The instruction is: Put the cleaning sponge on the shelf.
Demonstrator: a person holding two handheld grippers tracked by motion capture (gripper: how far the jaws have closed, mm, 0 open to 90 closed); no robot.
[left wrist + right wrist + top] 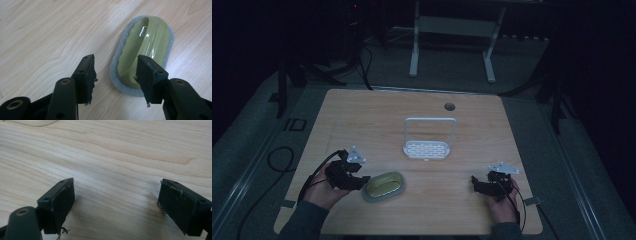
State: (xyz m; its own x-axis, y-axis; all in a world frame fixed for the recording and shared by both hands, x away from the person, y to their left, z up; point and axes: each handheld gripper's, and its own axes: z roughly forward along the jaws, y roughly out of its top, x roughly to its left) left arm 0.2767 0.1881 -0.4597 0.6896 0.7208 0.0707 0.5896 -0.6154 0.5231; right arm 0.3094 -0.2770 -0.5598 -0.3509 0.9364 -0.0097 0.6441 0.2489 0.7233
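Legible markings: none.
No text, label, brand name, number or sign can be read on the wooden worktop [362, 115], on the green scrubbing pad [143, 50], on the white rack [427, 149] or on either claw body; the high view is too dim and too small to resolve fine print on any surface.

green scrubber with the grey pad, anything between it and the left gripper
Nothing visible does. The left gripper hangs open just short of the green plastic-handled scrubber with the grey pad, with bare wooden table between its jaws. The white wire rack stands farther back, off that path.
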